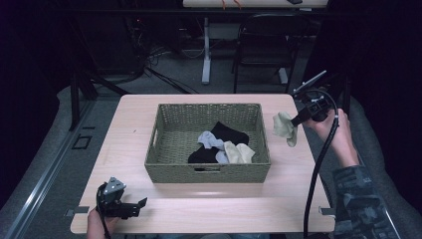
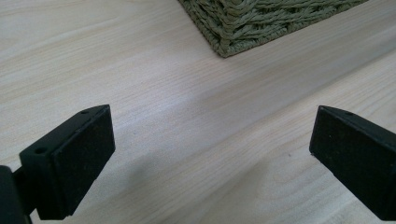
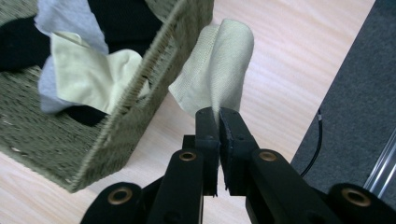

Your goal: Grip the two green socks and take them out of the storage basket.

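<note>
black jaws of the right claw [image 3: 218, 116] sit nearest the lens, pinched tight on one edge of a pale cream knitted sock [image 3: 219, 70]. that sock hangs just outside the right-hand wall of the rectangular olive-green woven basket [image 1: 211, 172], above the pale wooden desk [image 1: 129, 129] and not touching the basket rim as far as can be seen. inside the basket lies a heap of socks: a black one [image 1: 229, 133], a light grey one [image 1: 210, 140] and another cream one [image 1: 239, 152], all toward the basket's front right.

the left claw [image 1: 135, 206] rests low beside the basket's front left corner, jaws spread wide and holding nothing.

the hold is only on a thin fold of fabric, so the sock could slip free if swung quickly. it also hangs close to the basket's wall; a low pass could snag the weave and drag the basket, or drop the sock outside it.
</note>
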The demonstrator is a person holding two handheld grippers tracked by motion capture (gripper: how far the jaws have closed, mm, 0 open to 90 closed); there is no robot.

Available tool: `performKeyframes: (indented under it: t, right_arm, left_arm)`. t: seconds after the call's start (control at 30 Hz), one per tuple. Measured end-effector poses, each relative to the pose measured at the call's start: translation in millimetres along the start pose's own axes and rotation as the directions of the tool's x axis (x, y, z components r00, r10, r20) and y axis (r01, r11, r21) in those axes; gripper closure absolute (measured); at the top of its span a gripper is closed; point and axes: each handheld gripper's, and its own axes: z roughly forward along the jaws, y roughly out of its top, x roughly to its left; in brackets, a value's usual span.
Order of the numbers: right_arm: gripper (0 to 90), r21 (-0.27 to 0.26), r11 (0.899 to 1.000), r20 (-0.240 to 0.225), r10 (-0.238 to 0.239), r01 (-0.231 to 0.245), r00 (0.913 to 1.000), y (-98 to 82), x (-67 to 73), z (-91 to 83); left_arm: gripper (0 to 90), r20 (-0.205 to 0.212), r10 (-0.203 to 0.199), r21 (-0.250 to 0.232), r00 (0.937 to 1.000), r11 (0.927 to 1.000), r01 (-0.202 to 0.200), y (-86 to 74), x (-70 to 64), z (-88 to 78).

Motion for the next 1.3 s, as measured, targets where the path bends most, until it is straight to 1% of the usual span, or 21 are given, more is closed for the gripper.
performKeyframes:
  t: [0.1,0.13,0.2,0.23,0.27,0.3,0.5,0.7,0.73,0.77,0.8,0.83,0.93,0.97,1.0,1.07,1.1,1.17,1.23,1.27,1.3]
  right_arm:
    - [87.0,0.006,1.0,-0.004,0.009,-0.009,1.0,-4.7,-2.4,8.0]
    - [87.0,0.006,1.0,-0.018,0.016,-0.016,0.9997,-8.4,-4.2,14.1]
    - [87.0,0.008,1.0,-0.021,0.017,-0.017,0.9996,-10.6,-5.3,17.0]
    - [87.0,-0.003,1.0,-0.035,0.031,-0.031,0.9989,-15.8,-6.5,24.3]
    - [87.0,-0.003,1.0,-0.035,0.031,-0.031,0.9989,-15.8,-6.5,24.3]
    - [87.0,0.008,0.999,-0.043,0.034,-0.034,0.9985,-18.4,-7.4,30.0]
    - [87.0,0.022,0.999,-0.039,0.034,-0.033,0.9987,-24.1,-7.5,41.3]
    - [87.0,0.049,0.997,-0.057,0.054,-0.051,0.9969,-34.9,-9.9,69.2]
    - [87.0,0.049,0.997,-0.057,0.054,-0.051,0.9969,-34.9,-9.9,69.2]
    - [87.0,0.041,0.996,-0.062,0.079,-0.077,0.9949,-39.9,-9.8,82.4]
    - [87.0,0.041,0.996,-0.062,0.079,-0.077,0.9949,-39.9,-9.8,82.4]
    - [87.0,0.059,0.996,-0.069,0.069,-0.065,0.9952,-40.5,-11.5,85.4]
    - [86.8,0.067,0.995,-0.092,0.085,-0.079,0.9921,-46.2,-12.4,102.5]
    - [86.8,0.059,0.994,-0.098,0.1,-0.095,0.9902,-48.2,-11.4,108.0]
    - [86.6,0.068,0.992,-0.098,0.108,-0.102,0.9893,-51.4,-10.4,117.3]
    - [86.6,0.07,0.992,-0.1,0.11,-0.103,0.9889,-52.6,-10.7,120.6]
    - [86.5,0.091,0.992,-0.101,0.099,-0.09,0.9899,-53.5,-12.3,125.5]
    - [86.2,0.105,0.989,-0.1,0.111,-0.1,0.9888,-55.7,-14.5,132.5]
    - [86.1,0.122,0.989,-0.106,0.101,-0.088,0.9892,-55.7,-16.4,133.1]
    - [85.9,0.103,0.988,-0.099,0.123,-0.113,0.9875,-57.3,-14.8,136.0]
    - [85.7,0.112,0.988,-0.102,0.119,-0.108,0.9876,-57.8,-15.3,138.0]
  left_arm:
    - [0.1,0.001,0.001,0.0,1.0,1.0,-0.001,0.0,0.0,-0.2]
    - [0.1,0.001,0.001,0.0,1.0,1.0,-0.001,0.0,0.0,-0.2]
    - [0.1,0.002,0.001,0.0,1.0,1.0,-0.001,0.0,0.0,-0.2]
    - [0.1,0.001,0.001,0.0,1.0,1.0,-0.001,0.0,0.0,-0.2]
    - [0.1,-0.001,0.0,0.0,1.0,1.0,0.0,-0.1,0.0,-0.1]
    - [0.1,-0.002,-0.003,0.0,1.0,1.0,0.003,-0.2,0.1,-0.1]
    - [0.1,-0.003,-0.004,0.002,1.0,1.0,0.004,-0.2,-0.2,0.2]
    - [0.1,-0.003,-0.004,0.001,1.0,1.0,0.004,-0.3,-0.2,0.0]
    - [0.1,-0.003,-0.004,0.001,1.0,1.0,0.004,-0.3,-0.2,0.0]
    - [0.1,-0.003,-0.004,0.001,1.0,1.0,0.004,-0.3,-0.1,0.0]
    - [0.1,-0.003,-0.004,0.001,1.0,1.0,0.004,-0.3,-0.1,0.0]
    - [0.1,-0.003,-0.004,0.002,1.0,1.0,0.004,-0.4,-0.1,0.0]
    - [0.1,-0.004,-0.005,0.003,1.0,1.0,0.005,-0.4,0.0,-0.1]
    - [0.1,-0.005,-0.006,0.003,1.0,1.0,0.006,-0.5,0.0,0.2]
    - [0.1,-0.005,-0.006,0.004,1.0,1.0,0.006,-0.6,0.0,0.4]
    - [0.1,-0.007,-0.004,0.005,1.0,1.0,0.004,-0.6,0.1,0.3]
    - [0.1,-0.007,-0.004,0.004,1.0,1.0,0.004,-0.6,0.1,0.3]
    - [0.1,-0.006,-0.004,0.005,1.0,1.0,0.004,-0.5,-0.1,0.4]
    - [0.1,-0.006,-0.003,0.004,1.0,1.0,0.003,-0.4,-0.2,0.3]
    - [0.1,-0.008,-0.002,0.003,1.0,1.0,0.002,-0.4,-0.4,0.4]
    - [0.1,-0.003,0.0,0.006,1.0,1.0,0.0,-0.3,-0.3,0.1]
